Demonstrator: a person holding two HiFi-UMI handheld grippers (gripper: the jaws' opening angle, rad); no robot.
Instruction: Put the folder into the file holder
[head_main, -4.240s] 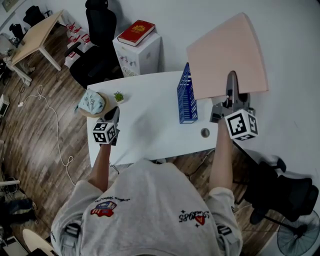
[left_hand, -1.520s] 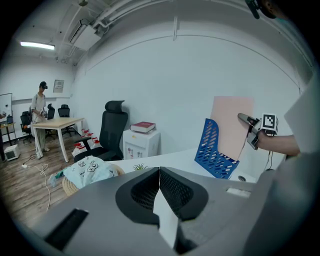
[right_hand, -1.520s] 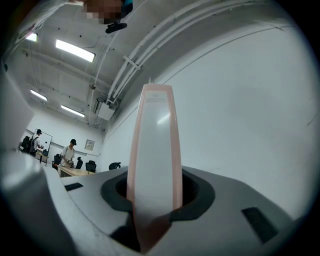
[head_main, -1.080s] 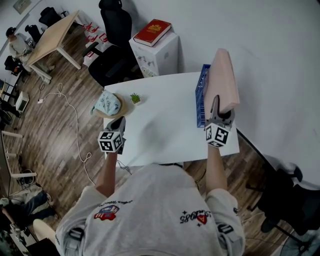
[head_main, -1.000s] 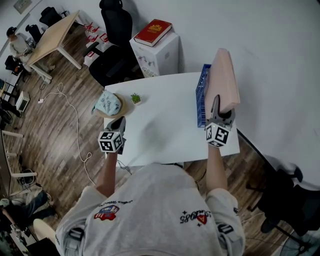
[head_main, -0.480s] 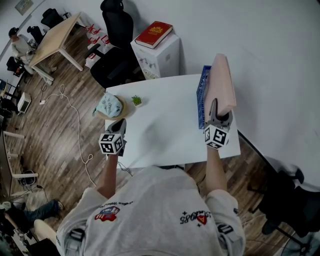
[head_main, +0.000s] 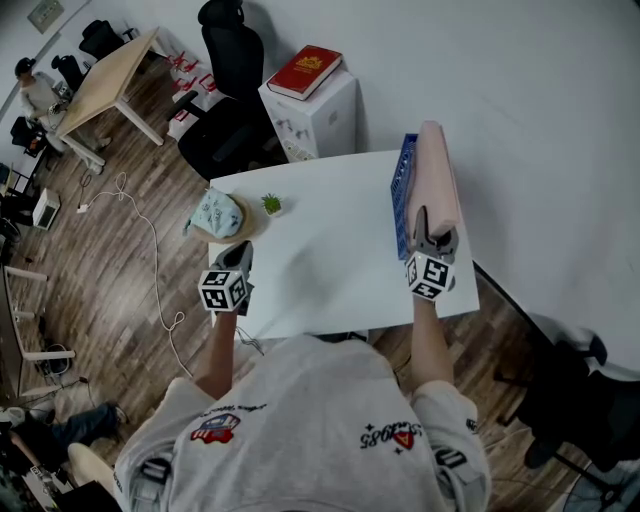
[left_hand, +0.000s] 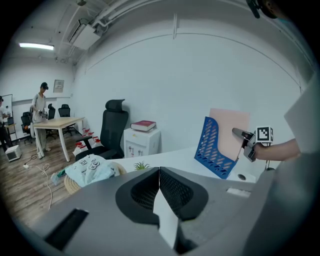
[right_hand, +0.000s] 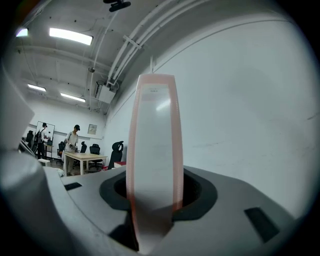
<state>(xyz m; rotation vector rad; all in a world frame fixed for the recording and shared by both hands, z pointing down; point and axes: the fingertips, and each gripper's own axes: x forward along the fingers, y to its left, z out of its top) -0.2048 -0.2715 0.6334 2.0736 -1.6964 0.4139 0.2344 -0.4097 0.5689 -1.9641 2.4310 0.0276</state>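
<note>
My right hand-held gripper (head_main: 430, 236) pinches the folder (head_main: 436, 175) upright, partly down in the file holder (head_main: 402, 200) on the tabletop (head_main: 320, 250). Insertion looks nearly done; next I seat it, then release. My left hand-held gripper (head_main: 240, 256) is pressed together, empty.

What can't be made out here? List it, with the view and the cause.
1. Head view: the lower edge of the folder, hidden by the blue file holder and the right gripper; whether it rests on the holder's base cannot be told.
2. Right gripper view: the file holder and the table, hidden behind the folder's spine.
3. Head view: the cover print of the red book, too small.
</note>
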